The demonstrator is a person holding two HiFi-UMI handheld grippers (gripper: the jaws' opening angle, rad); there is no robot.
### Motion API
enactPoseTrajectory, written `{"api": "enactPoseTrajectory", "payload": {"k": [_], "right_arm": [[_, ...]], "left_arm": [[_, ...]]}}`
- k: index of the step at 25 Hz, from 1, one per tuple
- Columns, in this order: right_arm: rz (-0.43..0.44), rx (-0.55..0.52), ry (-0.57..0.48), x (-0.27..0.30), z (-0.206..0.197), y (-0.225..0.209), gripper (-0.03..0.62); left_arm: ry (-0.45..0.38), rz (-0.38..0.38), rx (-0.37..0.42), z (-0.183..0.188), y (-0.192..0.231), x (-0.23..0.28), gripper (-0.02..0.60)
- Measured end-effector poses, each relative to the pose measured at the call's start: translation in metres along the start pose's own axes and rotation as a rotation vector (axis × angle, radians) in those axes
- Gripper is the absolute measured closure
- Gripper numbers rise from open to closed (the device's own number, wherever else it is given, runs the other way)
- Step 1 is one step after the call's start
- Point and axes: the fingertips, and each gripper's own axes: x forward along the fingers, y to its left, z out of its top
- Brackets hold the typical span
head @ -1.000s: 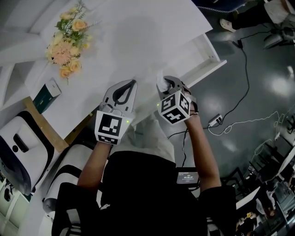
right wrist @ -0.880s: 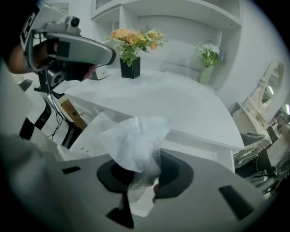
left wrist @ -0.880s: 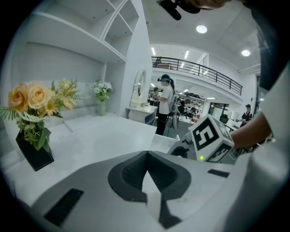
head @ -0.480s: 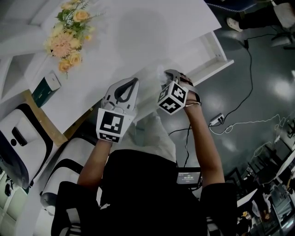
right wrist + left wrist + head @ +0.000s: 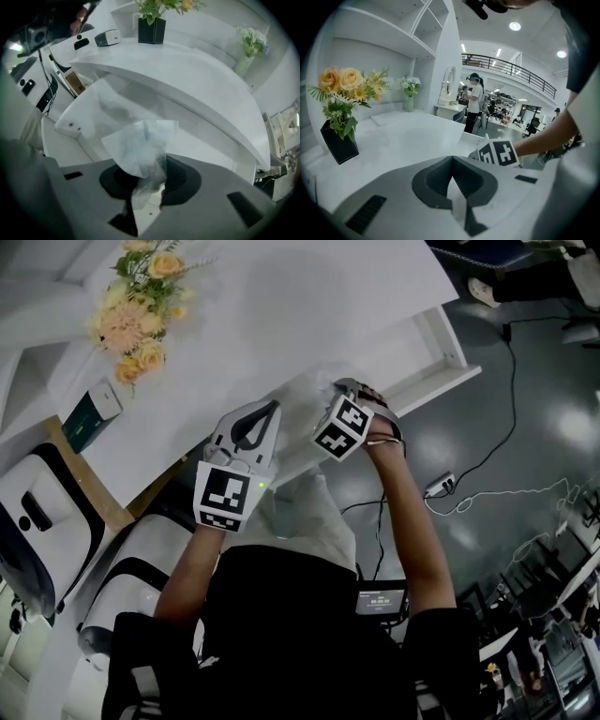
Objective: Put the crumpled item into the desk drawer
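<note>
Two claws, one per hand. The right claw (image 5: 146, 165) points steeply down over the single open drawer (image 5: 82, 112) at the table's (image 5: 281, 315) near edge. Its jaws have just eased wider but pinch one crumpled tissue (image 5: 140, 143). Beside it, the left claw (image 5: 451, 161) hovers closed and empty.

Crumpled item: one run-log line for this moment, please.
right hand-held gripper: shut on crumpled tissue | position: over open drawer | left hand-held gripper: shut, empty
</note>
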Motion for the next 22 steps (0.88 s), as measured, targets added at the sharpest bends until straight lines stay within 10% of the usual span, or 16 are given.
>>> {"api": "enactPoseTrajectory", "payload": {"k": [22], "right_arm": [[0.066,-0.004,0.065,0.026,-0.005,0.005,0.421]], "left_arm": [[0.041,-0.007,-0.012,-0.013,0.003,0.007,0.575]]}}
